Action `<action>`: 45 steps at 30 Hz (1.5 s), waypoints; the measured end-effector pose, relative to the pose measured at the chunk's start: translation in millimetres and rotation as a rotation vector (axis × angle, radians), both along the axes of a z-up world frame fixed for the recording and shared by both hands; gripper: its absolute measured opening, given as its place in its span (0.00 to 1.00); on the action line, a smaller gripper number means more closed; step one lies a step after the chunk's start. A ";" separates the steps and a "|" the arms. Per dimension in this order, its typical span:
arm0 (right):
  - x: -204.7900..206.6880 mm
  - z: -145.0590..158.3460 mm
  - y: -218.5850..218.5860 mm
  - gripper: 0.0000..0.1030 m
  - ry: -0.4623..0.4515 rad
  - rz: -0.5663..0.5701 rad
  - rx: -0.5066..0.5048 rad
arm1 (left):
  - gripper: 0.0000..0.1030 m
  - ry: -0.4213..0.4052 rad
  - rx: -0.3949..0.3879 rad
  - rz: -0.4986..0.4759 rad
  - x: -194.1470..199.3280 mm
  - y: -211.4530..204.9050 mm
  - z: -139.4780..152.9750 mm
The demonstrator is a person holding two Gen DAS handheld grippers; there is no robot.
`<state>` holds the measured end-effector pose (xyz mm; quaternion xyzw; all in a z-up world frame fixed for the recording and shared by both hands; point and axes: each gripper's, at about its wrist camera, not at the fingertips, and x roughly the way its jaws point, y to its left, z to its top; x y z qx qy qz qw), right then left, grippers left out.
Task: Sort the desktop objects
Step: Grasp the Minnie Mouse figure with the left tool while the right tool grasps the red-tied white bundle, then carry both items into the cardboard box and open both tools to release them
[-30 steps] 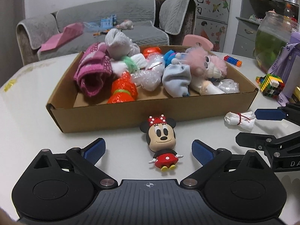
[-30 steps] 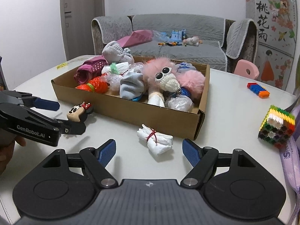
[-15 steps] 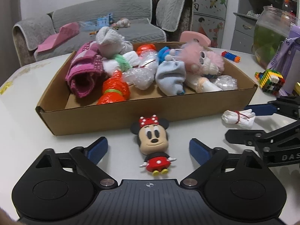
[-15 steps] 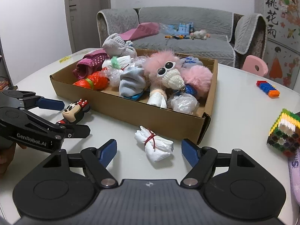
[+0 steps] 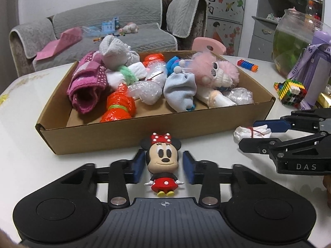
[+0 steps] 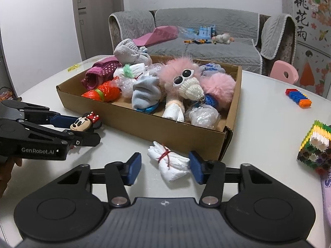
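Minnie Mouse figure (image 5: 162, 164) lies on the white table (image 5: 24, 140), just in front of the cardboard box (image 5: 115, 133). My left gripper (image 5: 162, 166) has just closed onto its head. My right gripper (image 6: 164, 166), closing, brackets the white tied bundle (image 6: 169, 162); right pad touches, left stands clear.

Glossy white table (image 5: 24, 111) mirrors room light. Matt brown cardboard box (image 5: 115, 136), raw corrugated edges. Inside: pink fluffy plush toy (image 6: 186, 78), knitted cream snout; crinkled clear plastic wrap (image 6: 203, 115); shiny orange foil bundle (image 5: 120, 105); magenta terry cloth (image 5: 86, 82). Mouse figurine (image 5: 163, 163), smooth moulded plastic, slight sheen. White cloth bundle (image 6: 171, 163), red thread tie. Quilted grey fabric sofa (image 6: 206, 31).
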<state>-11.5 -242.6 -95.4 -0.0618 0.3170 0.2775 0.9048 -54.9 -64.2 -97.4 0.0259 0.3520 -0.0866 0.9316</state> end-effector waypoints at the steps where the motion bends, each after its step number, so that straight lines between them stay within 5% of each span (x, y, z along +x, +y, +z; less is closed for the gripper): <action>1: -0.1 0.1 -0.1 0.37 0.000 0.002 0.003 | 0.38 0.002 -0.006 0.001 0.3 1.2 0.3; 11: -2.9 0.4 2.7 0.25 -0.016 0.011 -0.018 | 0.38 0.002 -0.006 -0.002 -1.7 1.5 1.0; 31: -11.4 3.1 0.8 0.25 -0.030 0.012 -0.009 | 0.38 0.013 -0.008 0.010 -7.4 9.2 6.8; 45: -32.8 24.8 -14.9 0.25 -0.081 0.004 0.060 | 0.38 -0.045 0.022 0.008 -36.3 21.5 42.5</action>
